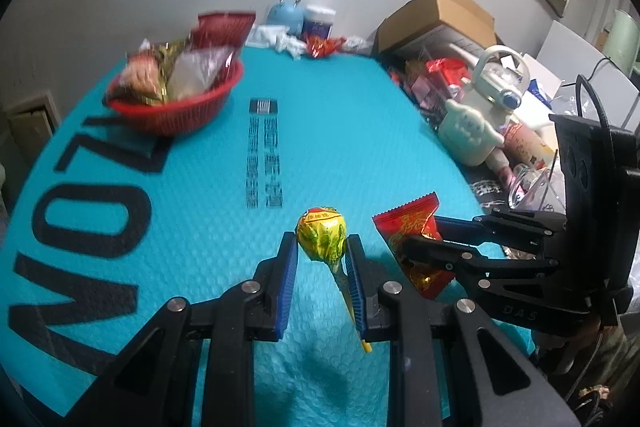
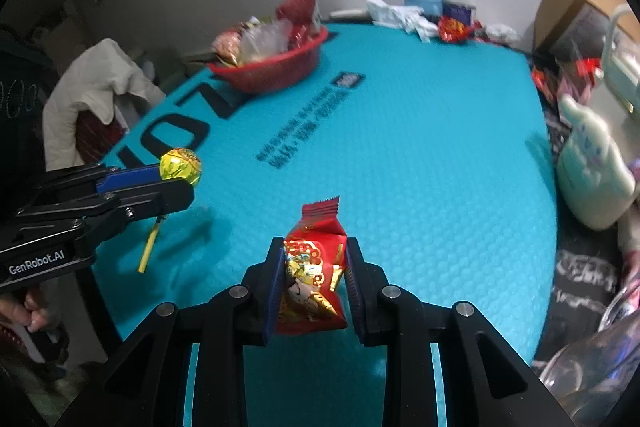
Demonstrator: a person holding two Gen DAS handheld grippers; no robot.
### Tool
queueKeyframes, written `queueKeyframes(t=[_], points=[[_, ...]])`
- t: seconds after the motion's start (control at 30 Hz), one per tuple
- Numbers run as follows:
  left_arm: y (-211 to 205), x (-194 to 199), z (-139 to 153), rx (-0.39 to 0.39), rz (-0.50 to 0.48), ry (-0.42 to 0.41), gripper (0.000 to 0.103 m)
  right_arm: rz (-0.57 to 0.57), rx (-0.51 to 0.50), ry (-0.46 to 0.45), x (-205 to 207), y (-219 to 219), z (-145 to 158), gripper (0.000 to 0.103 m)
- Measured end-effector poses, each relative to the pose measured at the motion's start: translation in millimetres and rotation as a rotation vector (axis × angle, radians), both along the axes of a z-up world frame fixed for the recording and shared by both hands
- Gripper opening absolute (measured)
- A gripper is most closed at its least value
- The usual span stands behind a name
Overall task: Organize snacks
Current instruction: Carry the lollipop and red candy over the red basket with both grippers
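Teal mat (image 1: 320, 131) with a fine bumpy weave, big black letters and blocks of small dark print. Red mesh basket (image 1: 176, 107), packets inside in red, gold and clear. Lollipop (image 1: 322, 237) wrapped in shiny yellow with green markings and a red band, on a yellow stick. Red packet (image 2: 314, 275) with gold and white figures, zigzag edge on top. Black grippers with blue pads (image 1: 286, 291). Pale blue round toy (image 1: 285, 14). Brown cardboard box (image 1: 436, 15). Cream mitt-shaped figure (image 2: 592, 163).
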State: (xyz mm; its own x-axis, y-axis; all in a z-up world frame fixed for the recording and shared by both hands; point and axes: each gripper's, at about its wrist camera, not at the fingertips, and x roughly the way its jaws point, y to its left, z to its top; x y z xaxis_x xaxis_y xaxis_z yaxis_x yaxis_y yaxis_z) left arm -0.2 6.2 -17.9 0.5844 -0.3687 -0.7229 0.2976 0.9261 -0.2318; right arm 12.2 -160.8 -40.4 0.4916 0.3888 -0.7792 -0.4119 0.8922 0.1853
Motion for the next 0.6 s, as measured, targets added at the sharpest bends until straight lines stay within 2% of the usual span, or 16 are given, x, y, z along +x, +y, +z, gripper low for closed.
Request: queueKeyframes(t=[0.37, 0.6], points=[[7, 5, 39, -0.023, 0.004, -0.115, 0.024, 0.05, 0.056, -0.114, 7, 11, 50, 0.028], [20, 19, 65, -0.011, 0.03, -0.2, 0.024, 0.068, 0.063, -0.198, 24, 22, 81, 0.028]])
